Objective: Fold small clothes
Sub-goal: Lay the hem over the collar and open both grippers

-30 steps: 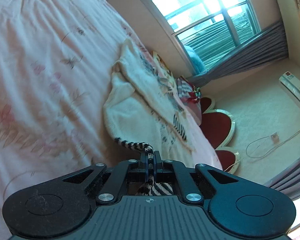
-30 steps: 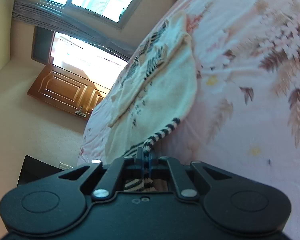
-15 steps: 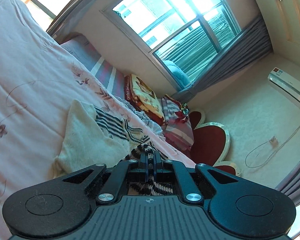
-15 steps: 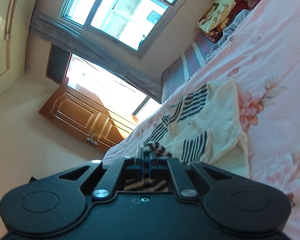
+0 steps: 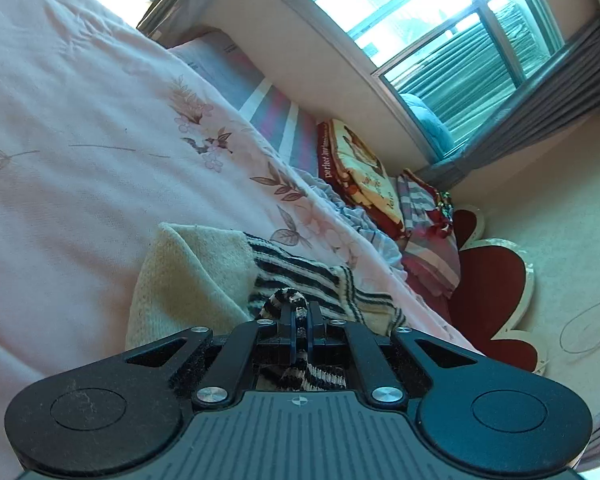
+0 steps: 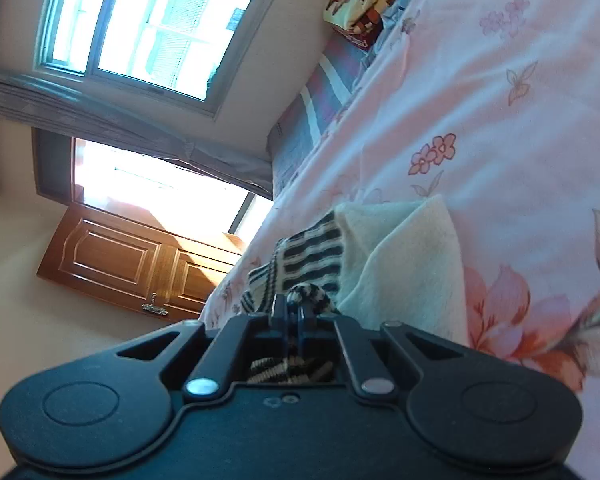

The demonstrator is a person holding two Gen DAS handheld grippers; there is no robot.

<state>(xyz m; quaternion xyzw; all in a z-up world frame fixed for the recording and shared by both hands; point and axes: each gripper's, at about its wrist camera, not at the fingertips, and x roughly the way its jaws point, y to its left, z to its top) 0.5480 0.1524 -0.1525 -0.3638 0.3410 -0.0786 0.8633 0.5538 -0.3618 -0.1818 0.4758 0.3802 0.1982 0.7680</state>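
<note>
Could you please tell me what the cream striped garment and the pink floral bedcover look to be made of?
The garment looks like a soft knit, perhaps wool or acrylic: fuzzy matte surface with visible ribbing and woven-in dark stripes. The bedcover seems a thin, smooth woven cloth, likely cotton or polyester: flat printed flowers, fine creases, slight sheen.

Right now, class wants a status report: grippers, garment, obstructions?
Left gripper and right gripper both shut on sweater's striped edge. Sweater partly folded on pink bedspread. Nothing in the way.
</note>
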